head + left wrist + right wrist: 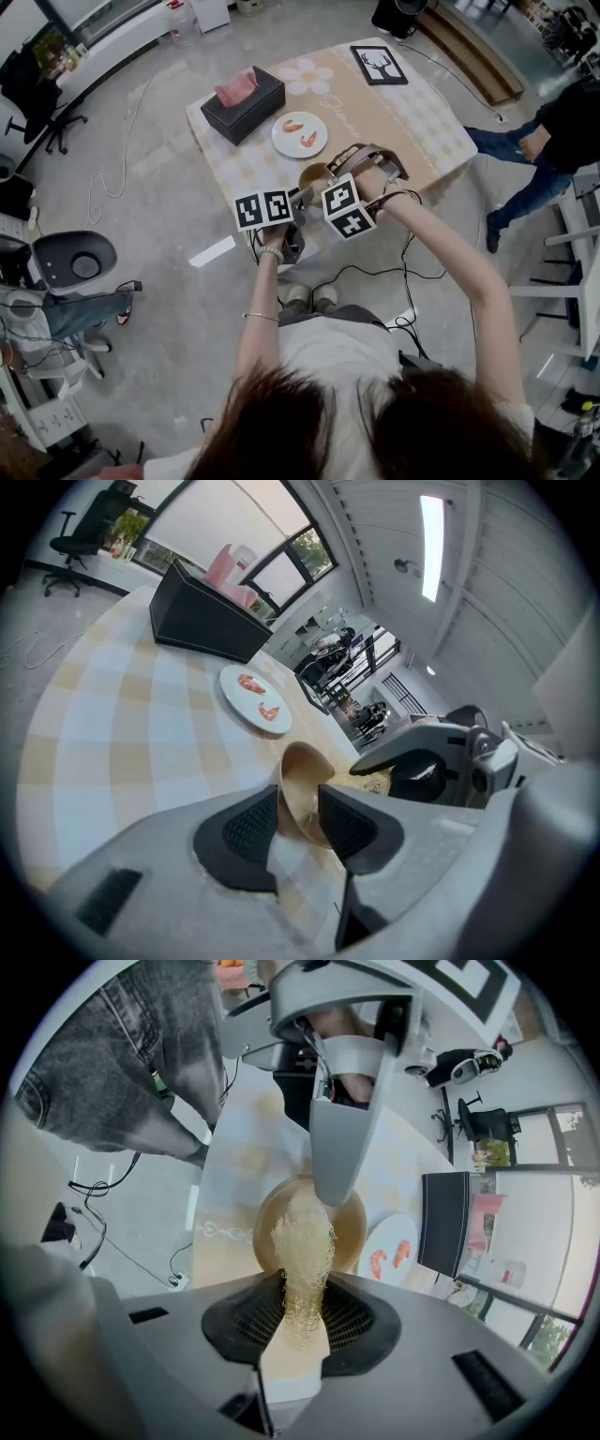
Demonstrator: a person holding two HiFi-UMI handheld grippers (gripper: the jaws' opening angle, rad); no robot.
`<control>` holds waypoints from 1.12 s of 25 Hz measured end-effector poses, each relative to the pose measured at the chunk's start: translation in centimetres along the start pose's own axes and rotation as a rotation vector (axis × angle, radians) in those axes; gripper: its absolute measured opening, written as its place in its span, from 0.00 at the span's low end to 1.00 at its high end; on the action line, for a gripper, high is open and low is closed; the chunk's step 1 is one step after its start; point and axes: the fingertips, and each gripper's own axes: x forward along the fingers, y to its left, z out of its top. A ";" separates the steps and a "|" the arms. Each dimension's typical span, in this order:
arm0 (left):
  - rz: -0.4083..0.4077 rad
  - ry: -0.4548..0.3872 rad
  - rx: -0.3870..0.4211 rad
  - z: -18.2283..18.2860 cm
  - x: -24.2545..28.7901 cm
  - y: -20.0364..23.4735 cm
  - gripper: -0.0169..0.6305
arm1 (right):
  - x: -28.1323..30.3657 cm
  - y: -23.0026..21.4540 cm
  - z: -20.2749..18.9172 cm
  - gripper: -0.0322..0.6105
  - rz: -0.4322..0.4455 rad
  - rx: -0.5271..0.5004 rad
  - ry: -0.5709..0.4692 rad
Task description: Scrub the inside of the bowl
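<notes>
A tan bowl (311, 175) is tipped on its side near the table's front edge. In the left gripper view its rim (302, 780) sits between the two pads of my left gripper (298, 822), which grips the wall from outside and inside. My right gripper (302, 1312) is shut on a pale yellow mesh scrubber (302, 1251), and the scrubber's far end reaches into the bowl (352, 1232). In the head view both grippers meet over the bowl, the left gripper (300, 195) at its left and the right gripper (326, 178) above it.
Behind the bowl on the chequered tablecloth (412, 122) lie a white plate with shrimps (299, 134), a black tissue box (243, 103) and a framed deer picture (379, 65). A person (553, 141) stands at the right. Chairs (75, 262) and cables are on the floor.
</notes>
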 end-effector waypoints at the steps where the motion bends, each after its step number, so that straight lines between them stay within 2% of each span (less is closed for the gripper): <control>1: 0.001 -0.012 0.006 0.2 -0.1 -0.1 0.22 | 0.0 -0.1 -0.1 0.20 -0.007 0.029 -0.014; 4: 0.018 -0.048 0.031 0.8 -0.9 0.2 0.22 | -0.1 -0.2 -0.3 0.20 -0.036 0.143 -0.070; 7: 0.035 -0.093 0.063 1.2 -1.7 0.6 0.22 | -0.3 -0.6 -0.5 0.20 -0.074 0.303 -0.154; 13: 0.014 -0.190 0.190 1.4 -3.0 -0.7 0.22 | -1.4 -1.4 -0.9 0.20 -0.163 0.766 -0.425; 18: 0.007 -0.229 0.301 1.4 -3.9 -2.3 0.15 | -3.1 -1.7 -0.5 0.20 -0.237 1.059 -0.641; 23: 0.002 -0.238 0.384 1.0 -4.3 -3.8 0.11 | -5.4 -1.8 0.2 0.20 -0.281 1.256 -0.847; 28: -0.019 -0.262 0.433 1.1 -4.7 -5.3 0.09 | -7.3 -1.8 0.1 0.20 -0.325 1.334 -0.980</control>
